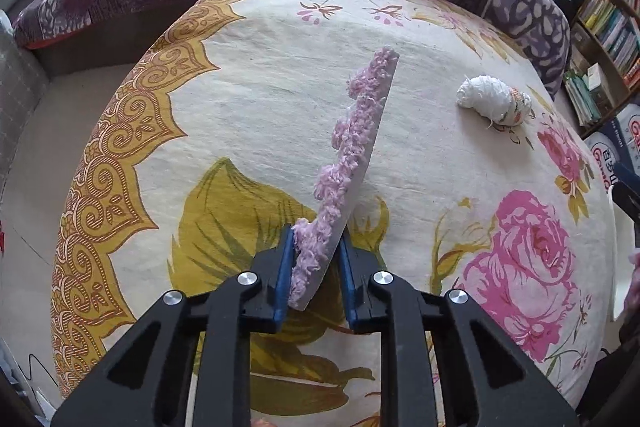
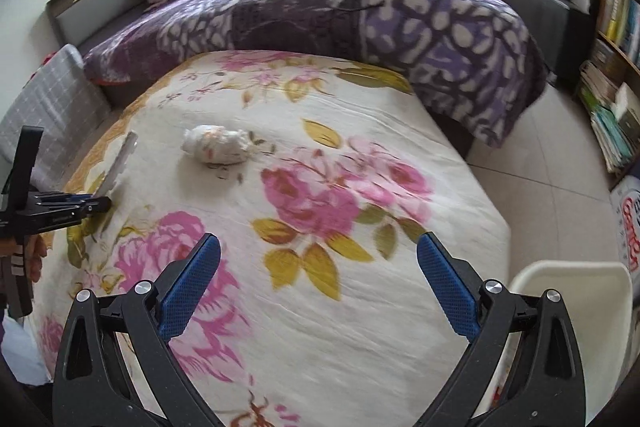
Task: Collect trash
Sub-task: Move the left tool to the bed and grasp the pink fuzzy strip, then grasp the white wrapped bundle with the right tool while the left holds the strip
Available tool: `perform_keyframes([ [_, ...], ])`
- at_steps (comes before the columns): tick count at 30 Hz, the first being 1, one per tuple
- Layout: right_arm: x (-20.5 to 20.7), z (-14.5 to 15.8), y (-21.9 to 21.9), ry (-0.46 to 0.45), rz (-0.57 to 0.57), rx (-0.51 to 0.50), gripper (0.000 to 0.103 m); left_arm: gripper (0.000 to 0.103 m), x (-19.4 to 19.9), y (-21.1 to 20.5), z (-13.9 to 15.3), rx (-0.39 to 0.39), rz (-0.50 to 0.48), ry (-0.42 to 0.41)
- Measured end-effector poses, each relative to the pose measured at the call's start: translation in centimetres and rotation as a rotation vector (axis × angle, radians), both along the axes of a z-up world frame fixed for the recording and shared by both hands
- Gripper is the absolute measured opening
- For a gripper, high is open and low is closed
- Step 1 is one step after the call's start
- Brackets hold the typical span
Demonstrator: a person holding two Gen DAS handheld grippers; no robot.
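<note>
A long flat scrap with pink fluffy pile (image 1: 352,147) stands on edge over the floral bed sheet (image 1: 248,99). My left gripper (image 1: 316,237) is shut on its lower end, both blue pads pressed against it. From the right wrist view the same scrap (image 2: 120,163) pokes out of the left gripper (image 2: 94,205) at the far left. A crumpled white wad (image 1: 494,101) lies loose on the sheet, beyond and to the right of the scrap. My right gripper (image 2: 319,241) hangs open above the sheet's pink roses with nothing between its fingers; the wad (image 2: 218,145) lies ahead of it to the left.
A white plastic bin (image 2: 568,291) stands off the bed's corner at the lower right. A purple patterned blanket (image 2: 360,19) is heaped across the far side of the bed. Bookshelves (image 2: 616,39) line the right wall, with tiled floor (image 2: 552,163) between. A grey checked cushion (image 2: 52,103) sits at the left.
</note>
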State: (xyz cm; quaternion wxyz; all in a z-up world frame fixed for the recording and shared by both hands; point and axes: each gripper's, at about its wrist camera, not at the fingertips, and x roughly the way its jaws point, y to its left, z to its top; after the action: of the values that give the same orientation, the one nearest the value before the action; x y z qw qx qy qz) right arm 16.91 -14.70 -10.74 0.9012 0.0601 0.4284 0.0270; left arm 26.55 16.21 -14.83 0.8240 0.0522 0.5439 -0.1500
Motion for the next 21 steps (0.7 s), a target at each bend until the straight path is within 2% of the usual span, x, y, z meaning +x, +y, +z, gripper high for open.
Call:
perform_keyframes([
  [5, 4.7, -0.6, 4.1, -0.042, 0.096, -0.059, 0.095, 0.010, -0.5, 0.8, 0.6, -0.028, 0.022, -0.006],
  [10, 8.1, -1.8, 6.9, -0.035, 0.163, -0.121, 0.095, 0.010, -0.7, 0.0, 1.8, -0.037, 0.004, -0.037],
  [14, 9.6, -2.7, 8.3, -0.020, 0.198, -0.184, 0.095, 0.010, -0.8, -0.8, 2.3, -0.031, -0.007, -0.056],
  [17, 10.0, -3.3, 8.5, -0.018, 0.201, -0.195, 0.094, 0.010, -0.6, -1.1, 2.4, -0.024, -0.005, -0.059],
  [19, 10.6, -3.7, 8.7, -0.003, 0.209, -0.193, 0.088, 0.010, -0.5, -1.2, 2.2, -0.008, 0.001, -0.061],
  [20, 10.8, -3.9, 8.8, 0.015, 0.221, -0.184, 0.072, 0.010, -0.5, -1.2, 2.1, -0.001, 0.004, -0.060],
  [21, 10.7, -3.7, 8.9, 0.006, 0.223, -0.184, 0.065, 0.010, -0.5, -1.2, 2.0, 0.003, 0.008, -0.060],
])
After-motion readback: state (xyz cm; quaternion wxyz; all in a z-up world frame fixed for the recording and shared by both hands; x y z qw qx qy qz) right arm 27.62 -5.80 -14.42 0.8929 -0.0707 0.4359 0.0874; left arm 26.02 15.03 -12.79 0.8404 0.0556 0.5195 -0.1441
